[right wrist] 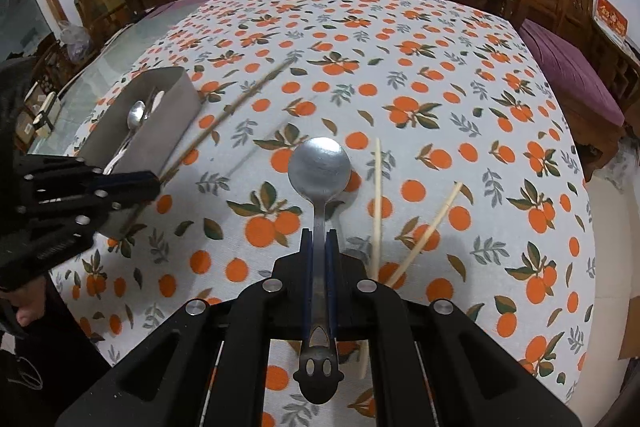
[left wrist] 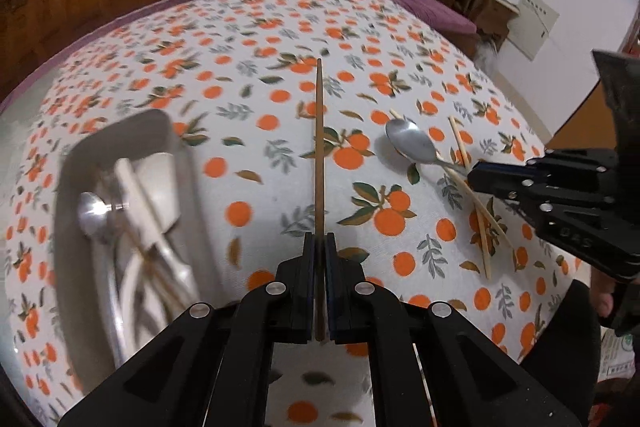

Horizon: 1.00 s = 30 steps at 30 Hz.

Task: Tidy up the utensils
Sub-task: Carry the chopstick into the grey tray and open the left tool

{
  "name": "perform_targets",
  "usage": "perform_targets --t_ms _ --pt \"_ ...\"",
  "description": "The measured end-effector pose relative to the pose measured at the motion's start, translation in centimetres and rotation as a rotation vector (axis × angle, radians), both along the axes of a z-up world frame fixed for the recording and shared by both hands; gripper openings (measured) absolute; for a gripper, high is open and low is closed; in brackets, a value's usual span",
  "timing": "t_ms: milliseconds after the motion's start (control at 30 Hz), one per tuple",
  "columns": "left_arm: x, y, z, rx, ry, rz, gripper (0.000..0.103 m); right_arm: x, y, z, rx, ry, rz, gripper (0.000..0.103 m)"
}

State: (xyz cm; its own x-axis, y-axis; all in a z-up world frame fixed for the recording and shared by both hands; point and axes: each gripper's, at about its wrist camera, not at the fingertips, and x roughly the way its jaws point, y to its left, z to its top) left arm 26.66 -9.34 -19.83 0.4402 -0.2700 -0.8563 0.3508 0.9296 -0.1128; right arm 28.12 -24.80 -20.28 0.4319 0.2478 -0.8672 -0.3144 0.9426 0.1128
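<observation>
**Left-wrist and right-wrist views: one utensil clamped in each gripper**

Left-wrist view was recorded over a table covered by an orange-print tablecloth [left wrist: 248, 131]. A grey tray [left wrist: 128, 131] was seen at the left of the cloth, blurred, with a spoon, pale sticks and other utensils lying inside it. The left gripper [left wrist: 319, 247] was found clenched on a brown chopstick [left wrist: 319, 147], which pointed straight ahead between the pads. The right gripper [left wrist: 480, 179] was noted at the right edge, its tip at the handle of a metal spoon [left wrist: 410, 141].

In the right-wrist view, the right gripper [right wrist: 319, 243] was observed clamped on the handle of the metal spoon [right wrist: 319, 163], bowl forward. Whether the bowl touched the cloth could not be told. Two pale chopsticks [right wrist: 376, 203] were recorded just right of the spoon, lying on the cloth, converging toward the gripper. The tray [right wrist: 160, 131] was seen at the left, with the left gripper [right wrist: 152, 183] beside its near end.
</observation>
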Motion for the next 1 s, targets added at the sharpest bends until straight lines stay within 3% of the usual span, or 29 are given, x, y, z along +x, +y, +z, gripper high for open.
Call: perform_targets --t_ms 567,1000 --pt "-3.4 6.7 5.1 -0.034 -0.092 0.077 0.004 -0.9 4.6 3.0 -0.011 -0.059 0.061 0.008" --pt "-3.8 11.4 3.7 -0.001 -0.039 0.126 0.004 -1.0 7.7 3.6 -0.009 -0.062 0.103 0.008"
